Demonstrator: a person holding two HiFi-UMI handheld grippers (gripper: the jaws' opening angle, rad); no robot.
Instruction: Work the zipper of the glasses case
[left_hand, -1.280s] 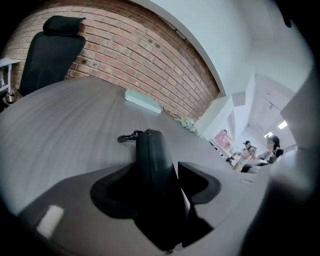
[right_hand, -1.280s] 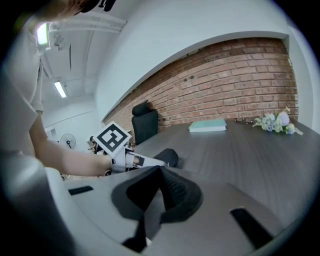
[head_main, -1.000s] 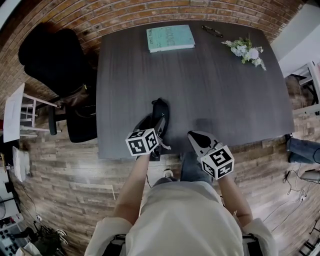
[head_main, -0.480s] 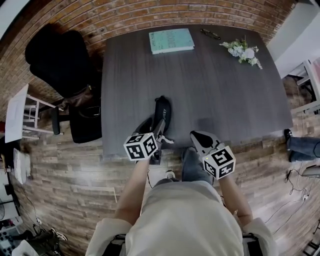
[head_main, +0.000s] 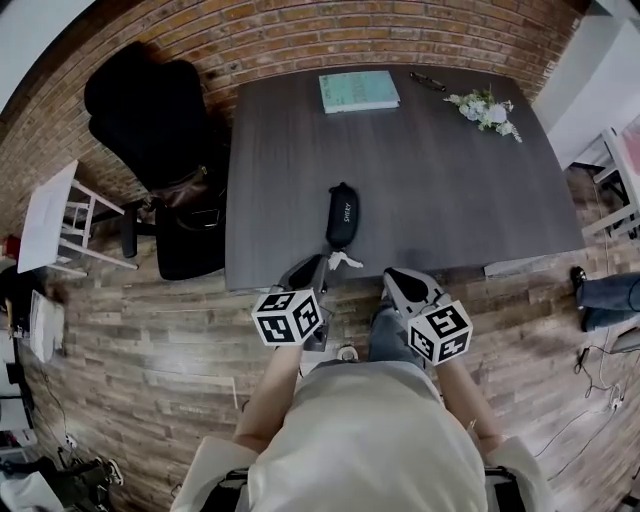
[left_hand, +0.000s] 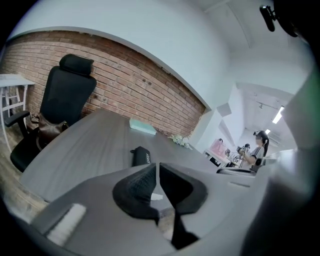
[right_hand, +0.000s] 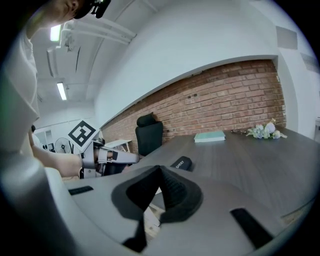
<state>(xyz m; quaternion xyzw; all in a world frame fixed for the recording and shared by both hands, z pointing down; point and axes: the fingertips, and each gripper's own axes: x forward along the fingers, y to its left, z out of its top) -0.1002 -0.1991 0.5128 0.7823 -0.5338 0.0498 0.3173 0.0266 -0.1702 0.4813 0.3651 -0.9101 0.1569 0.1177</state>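
The black glasses case lies on the dark table near its front edge, with a small white pull tag at its near end. My left gripper hovers at the table's front edge, just short of the case and apart from it. Its jaws are closing and stand almost together with nothing between them. In the left gripper view the case lies beyond the left gripper. My right gripper is shut and empty, to the right of the tag. In the right gripper view the case shows past the right gripper.
A teal book, a pair of glasses and a flower sprig lie along the table's far side. A black office chair and a white stool stand to the left. A person stands far off.
My left gripper has drawn back from the case's near end to the table edge, and its jaws have come together. The case now lies free. The right gripper has hardly moved.
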